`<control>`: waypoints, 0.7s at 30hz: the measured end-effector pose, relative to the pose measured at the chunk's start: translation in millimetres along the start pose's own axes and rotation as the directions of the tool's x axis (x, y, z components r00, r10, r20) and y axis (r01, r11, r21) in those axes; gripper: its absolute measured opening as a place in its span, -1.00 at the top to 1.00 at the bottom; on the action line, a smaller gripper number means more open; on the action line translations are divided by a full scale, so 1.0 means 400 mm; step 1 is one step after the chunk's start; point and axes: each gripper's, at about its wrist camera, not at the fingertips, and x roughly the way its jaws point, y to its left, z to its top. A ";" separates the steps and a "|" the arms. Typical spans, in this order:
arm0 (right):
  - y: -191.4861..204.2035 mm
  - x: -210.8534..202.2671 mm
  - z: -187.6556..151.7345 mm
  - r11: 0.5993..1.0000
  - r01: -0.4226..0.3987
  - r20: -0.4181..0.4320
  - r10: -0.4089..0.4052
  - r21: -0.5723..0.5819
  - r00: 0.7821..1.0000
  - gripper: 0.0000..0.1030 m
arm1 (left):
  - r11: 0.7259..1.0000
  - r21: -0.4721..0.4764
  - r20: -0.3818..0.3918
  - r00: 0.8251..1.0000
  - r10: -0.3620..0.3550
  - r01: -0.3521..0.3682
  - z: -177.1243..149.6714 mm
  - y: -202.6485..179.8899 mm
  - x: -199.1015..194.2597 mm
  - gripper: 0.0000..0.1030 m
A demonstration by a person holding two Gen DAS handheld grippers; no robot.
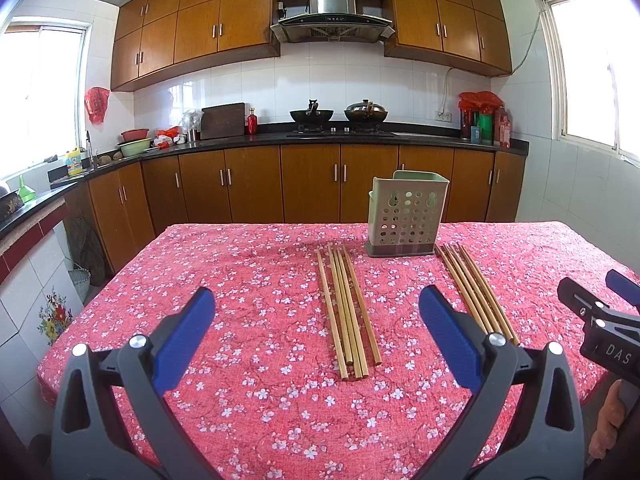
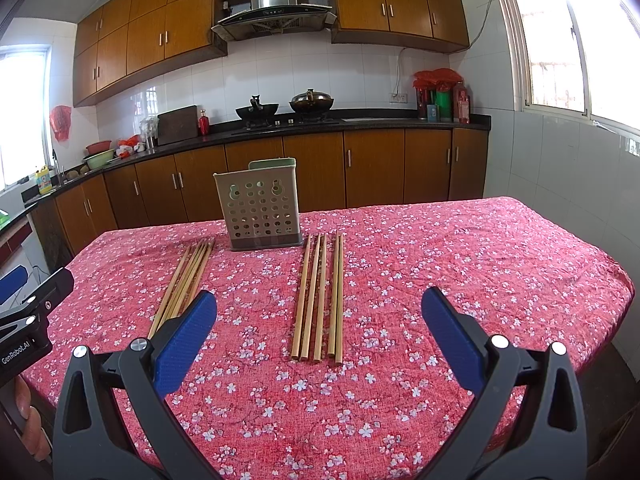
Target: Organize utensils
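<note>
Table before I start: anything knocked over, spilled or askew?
Nothing stands out. The perforated holder stands upright on the floral tablecloth. Two chopstick bundles lie flat beside it, left bundle and right bundle, each roughly parallel. Left gripper and right gripper are open and empty.

The left gripper [image 1: 316, 312] is held low and level, its two blue-padded fingers [image 1: 184, 332] spread wide with nothing between them; the right gripper [image 2: 318, 312] is posed alike, its blue fingers [image 2: 452, 332] equally far apart and empty; in the left wrist view the right gripper's black body shows at the right edge, a hand [image 1: 610, 424] wrapped around its grip below; in the right wrist view the left gripper's body sits at the left edge, with fingers of a hand [image 2: 26, 420] curled beneath it.
</note>
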 end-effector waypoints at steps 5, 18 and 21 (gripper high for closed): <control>0.000 0.000 0.000 1.000 0.000 0.001 0.000 -0.001 1.000 -0.97 | 1.000 -0.002 0.000 1.000 0.000 0.000 -0.001 0.003 -0.004 -0.92; -0.001 0.001 -0.001 1.000 -0.001 -0.001 0.001 0.001 1.000 -0.97 | 1.000 -0.001 -0.003 1.000 -0.001 0.001 0.002 0.001 0.005 -0.92; -0.001 0.001 -0.001 1.000 -0.001 -0.001 0.001 0.001 1.000 -0.97 | 1.000 0.000 -0.003 1.000 -0.001 0.001 0.002 0.002 0.006 -0.92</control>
